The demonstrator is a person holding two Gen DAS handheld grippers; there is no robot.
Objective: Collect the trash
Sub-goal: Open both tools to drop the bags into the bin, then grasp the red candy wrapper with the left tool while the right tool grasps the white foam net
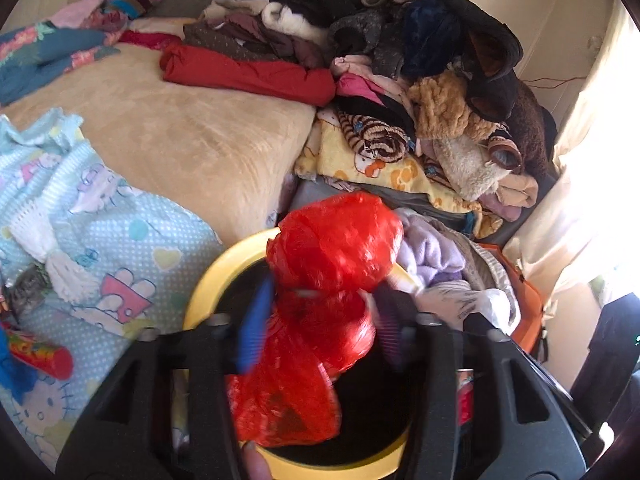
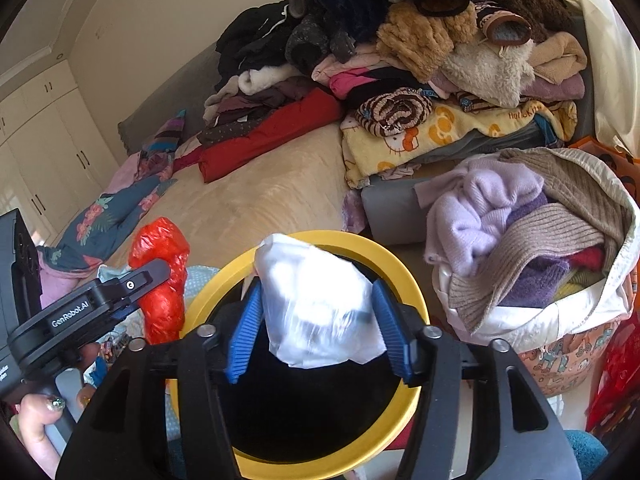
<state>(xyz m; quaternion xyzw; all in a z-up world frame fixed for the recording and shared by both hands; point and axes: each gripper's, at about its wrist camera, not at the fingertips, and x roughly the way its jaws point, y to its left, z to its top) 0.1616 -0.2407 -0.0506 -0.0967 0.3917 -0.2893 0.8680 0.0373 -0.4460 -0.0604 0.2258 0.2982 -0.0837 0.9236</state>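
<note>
Over yellow bin [image 2: 416, 300] — left tongs [image 1: 316, 320] clamping red bag [image 1: 336, 240], right tongs [image 2: 316, 332] clamping white bag [image 2: 320, 304].

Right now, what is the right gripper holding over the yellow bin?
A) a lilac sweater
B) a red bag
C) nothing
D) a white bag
D: the right gripper has its blue fingers shut on a white bag above the yellow bin; the red bag is in the left gripper.

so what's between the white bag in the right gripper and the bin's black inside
Nothing. In the right wrist view the white bag, pinched in the right gripper, hangs directly over the yellow bin opening.
</note>
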